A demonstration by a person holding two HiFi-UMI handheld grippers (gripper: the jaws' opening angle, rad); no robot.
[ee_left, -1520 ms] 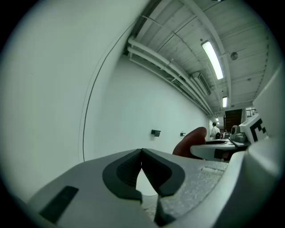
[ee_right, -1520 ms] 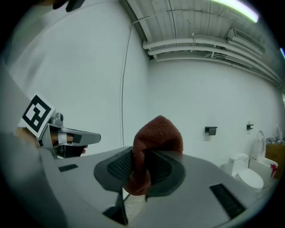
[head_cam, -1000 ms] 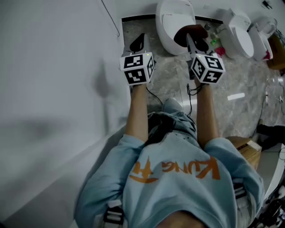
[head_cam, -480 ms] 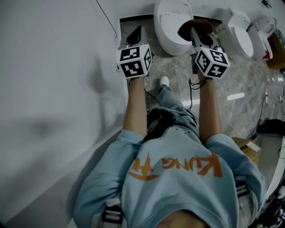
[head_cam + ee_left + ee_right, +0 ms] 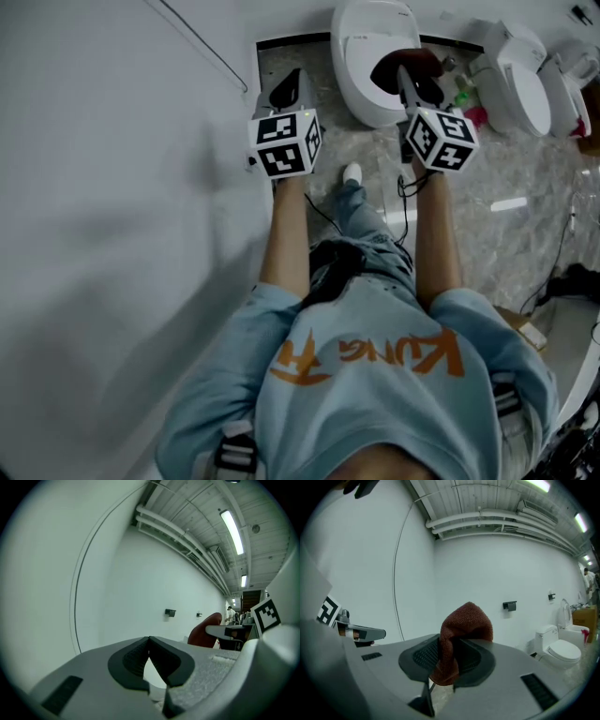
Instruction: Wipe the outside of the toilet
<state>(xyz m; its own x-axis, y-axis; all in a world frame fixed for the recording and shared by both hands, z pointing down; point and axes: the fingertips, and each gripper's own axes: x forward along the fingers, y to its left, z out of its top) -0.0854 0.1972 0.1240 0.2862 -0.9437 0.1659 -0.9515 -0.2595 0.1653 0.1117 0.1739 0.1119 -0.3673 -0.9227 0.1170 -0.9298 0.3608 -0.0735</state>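
The white wall [image 5: 112,187] runs close along the left gripper [image 5: 287,89], so on that side there is only a narrow strip of marbled floor [image 5: 375,150] between the wall and the toilet [image 5: 361,37], closed off at the far end by a dark skirting edge [image 5: 291,39]. To the right the room opens out more: a few small bottles [image 5: 461,92] stand on the floor just beside the bowl, then a second toilet [image 5: 520,80] well clear of the first, with bare floor in front of both. The person stands facing the toilet, one shoe [image 5: 352,172] on the floor between the two outstretched arms. The left gripper hangs over the floor strip just left of the bowl, apart from it; in its own view the jaw tips meet with nothing caught between them. The right gripper [image 5: 410,82] has its jaws closed on a dark red cloth [image 5: 464,625], which bunches up above the pads and hangs down between them. From above, that cloth sits over the near right part of the toilet, at the curve of its rim; whether it touches the porcelain I cannot tell. The right gripper view shows only the back wall ahead and the second toilet off to the right
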